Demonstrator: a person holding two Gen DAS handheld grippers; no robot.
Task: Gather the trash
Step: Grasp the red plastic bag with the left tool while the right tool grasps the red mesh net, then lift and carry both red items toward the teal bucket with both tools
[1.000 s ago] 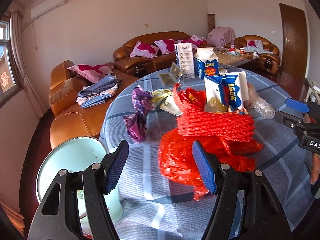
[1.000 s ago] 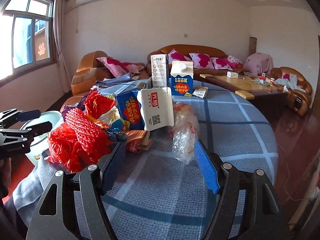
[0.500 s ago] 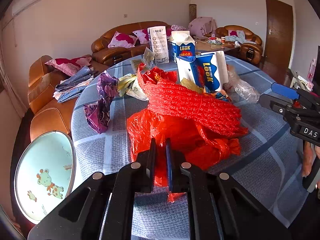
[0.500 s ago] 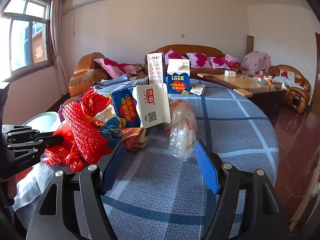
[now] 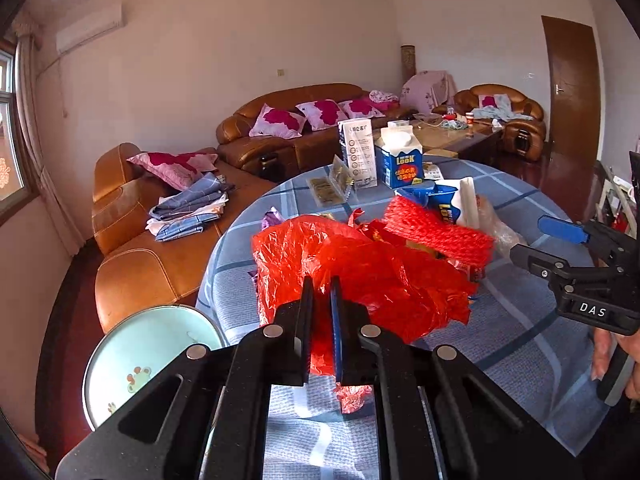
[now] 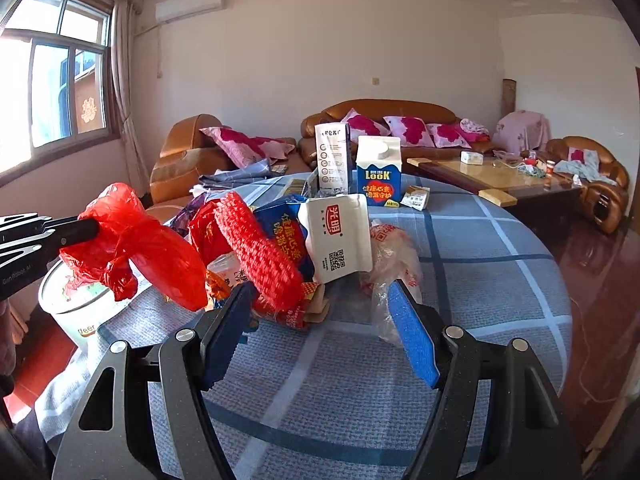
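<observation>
Lifting the red plastic bag off the near-left edge of the worktop: left gripper is clenched on its crumpled film, right gripper released and hovering in front of the trash pile mid-worktop, nothing between its fingers. Next move, I'd guess, is getting the bag's mouth open so the red mesh net, cartons and wrappers can go in. Bag looks empty, though I can't see inside; the bin off the left edge shows no contents either.

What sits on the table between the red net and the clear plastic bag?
In the right wrist view, two cartons stand between the red net and the clear bag: a crumpled blue one against the net, then a white one beside the bag.
</observation>
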